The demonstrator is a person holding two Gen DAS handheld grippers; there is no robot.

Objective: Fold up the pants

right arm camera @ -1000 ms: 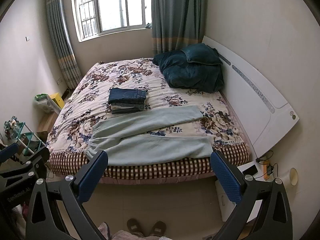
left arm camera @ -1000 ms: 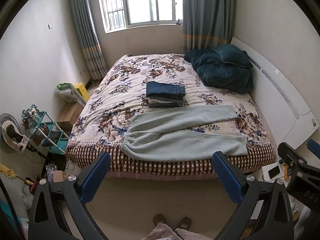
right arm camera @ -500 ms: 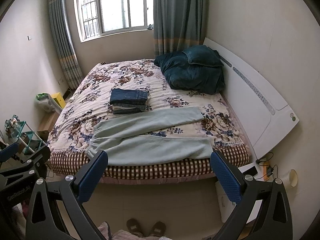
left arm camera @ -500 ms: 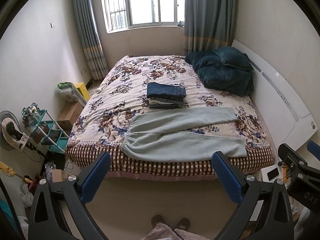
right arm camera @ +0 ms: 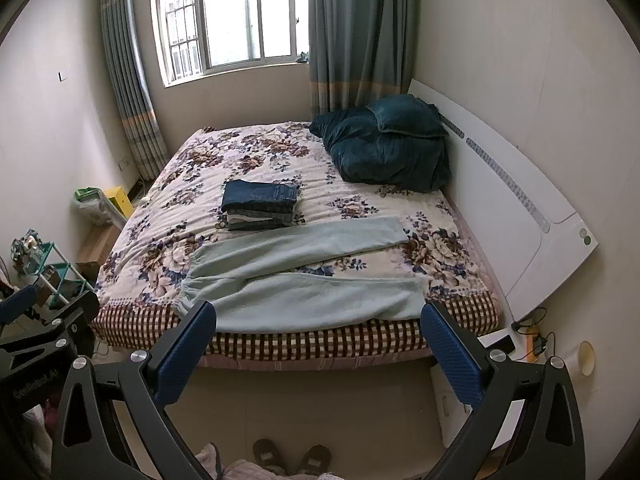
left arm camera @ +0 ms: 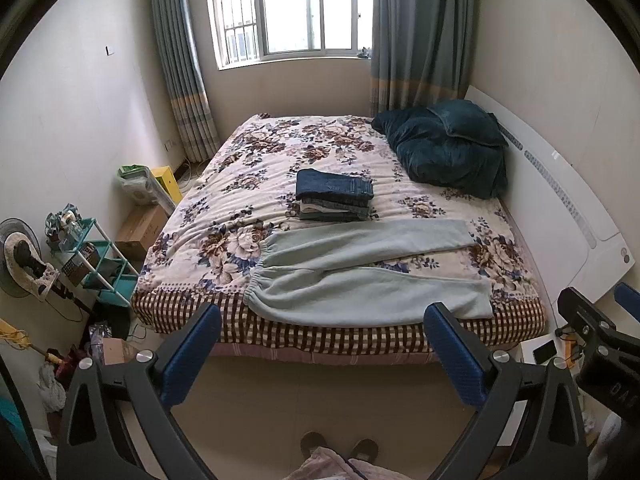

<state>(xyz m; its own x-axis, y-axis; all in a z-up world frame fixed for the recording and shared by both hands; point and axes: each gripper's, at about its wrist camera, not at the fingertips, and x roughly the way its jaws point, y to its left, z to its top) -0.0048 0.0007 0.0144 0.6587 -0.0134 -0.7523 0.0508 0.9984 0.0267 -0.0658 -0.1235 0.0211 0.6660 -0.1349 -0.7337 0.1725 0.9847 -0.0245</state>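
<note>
- Pale green pants [left arm camera: 368, 272] lie spread out at the near edge of the bed [left arm camera: 280, 332], waistband to the left, two legs running off to the right.
- The legs are split apart: the far leg angles up toward the stack of folded jeans [left arm camera: 334, 196], the near leg runs along the bed edge with its cuff at the right.
- From the right wrist view, the same pants [right arm camera: 304, 276] fill the near strip of the bed [right arm camera: 320, 344], flat and unfolded.
- Left gripper [left arm camera: 324, 356] is spread wide, nothing between its blue pads, held out over the floor short of the bed.
- Right gripper [right arm camera: 320, 352] is likewise wide open and empty, well back from the cloth.
- The person's slippers [left arm camera: 340, 446] show at the bottom, standing back from the bed.
- My read: this is the very start, the approach step, with no fold made yet.
- The next move likely calls for both grippers to go in low to the bed: one to the waistband on the left, the other to a cuff on the right.
- A sensible first fold would bring one leg over the other so the two lie stacked.
- The cloth looks soft and thick, so a pinch should take just the top layer and not the floral blanket [left arm camera: 256, 184] beneath.
- The stack of folded jeans sits just beside the far leg, so any lift there wants care not to nudge it.
- The dark quilt [left arm camera: 448, 148] is well apart from the pants at the headboard and out of the way.
</note>
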